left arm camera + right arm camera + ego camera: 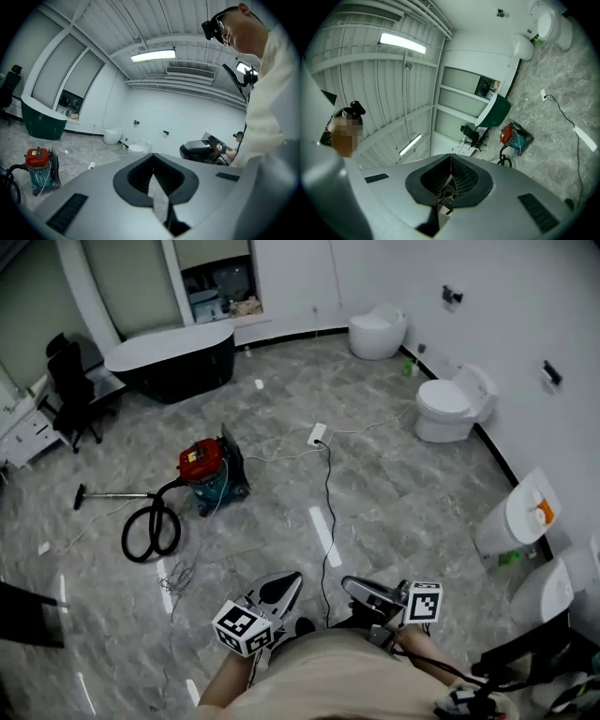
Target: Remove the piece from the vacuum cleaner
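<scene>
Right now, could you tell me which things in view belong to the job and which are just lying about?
Job: vacuum cleaner, its hose, the wand on the floor.
Lying about: bathtub, office chair, power strip, toilets.

I saw my right gripper with its jaws together and nothing between them. Well beyond it the vacuum stood on the floor, hose beside it, near a tub.
</scene>
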Action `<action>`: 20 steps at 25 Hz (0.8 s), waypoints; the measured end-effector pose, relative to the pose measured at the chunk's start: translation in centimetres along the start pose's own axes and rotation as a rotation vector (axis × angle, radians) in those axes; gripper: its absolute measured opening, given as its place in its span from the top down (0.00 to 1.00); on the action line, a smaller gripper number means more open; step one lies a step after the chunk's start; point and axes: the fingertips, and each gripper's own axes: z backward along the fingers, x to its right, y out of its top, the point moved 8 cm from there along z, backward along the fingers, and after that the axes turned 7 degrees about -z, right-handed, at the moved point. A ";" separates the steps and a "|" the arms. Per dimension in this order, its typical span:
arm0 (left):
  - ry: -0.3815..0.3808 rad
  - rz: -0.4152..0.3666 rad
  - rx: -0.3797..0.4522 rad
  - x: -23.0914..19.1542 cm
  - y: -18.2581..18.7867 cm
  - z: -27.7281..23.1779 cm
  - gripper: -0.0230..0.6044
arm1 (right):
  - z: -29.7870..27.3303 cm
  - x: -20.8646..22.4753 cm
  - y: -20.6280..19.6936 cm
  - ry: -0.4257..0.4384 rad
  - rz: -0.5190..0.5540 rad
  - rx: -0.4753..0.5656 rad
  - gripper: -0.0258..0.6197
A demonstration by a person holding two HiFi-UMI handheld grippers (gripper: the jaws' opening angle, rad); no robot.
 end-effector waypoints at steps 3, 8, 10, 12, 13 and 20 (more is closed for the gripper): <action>0.037 0.010 0.007 -1.2 -0.4 1.9 0.96 | -2.9 0.6 -0.8 0.034 0.011 -0.086 0.96; 0.197 0.042 0.019 -2.8 -0.8 4.9 0.96 | -6.9 0.0 -1.1 0.156 0.088 -0.257 0.96; 0.260 0.034 0.013 -2.8 -0.4 5.3 0.96 | -7.6 -0.3 -0.5 0.190 0.089 -0.301 0.96; 0.311 0.018 0.007 -2.9 -0.3 5.4 0.96 | -8.3 0.3 0.2 0.214 0.076 -0.330 0.96; 0.329 0.011 0.007 -3.1 -0.2 5.3 0.96 | -8.6 0.7 0.7 0.221 0.067 -0.339 0.96; 0.363 -0.015 0.001 -4.0 2.0 -0.1 0.96 | -8.3 2.2 7.4 0.256 0.062 -0.334 0.96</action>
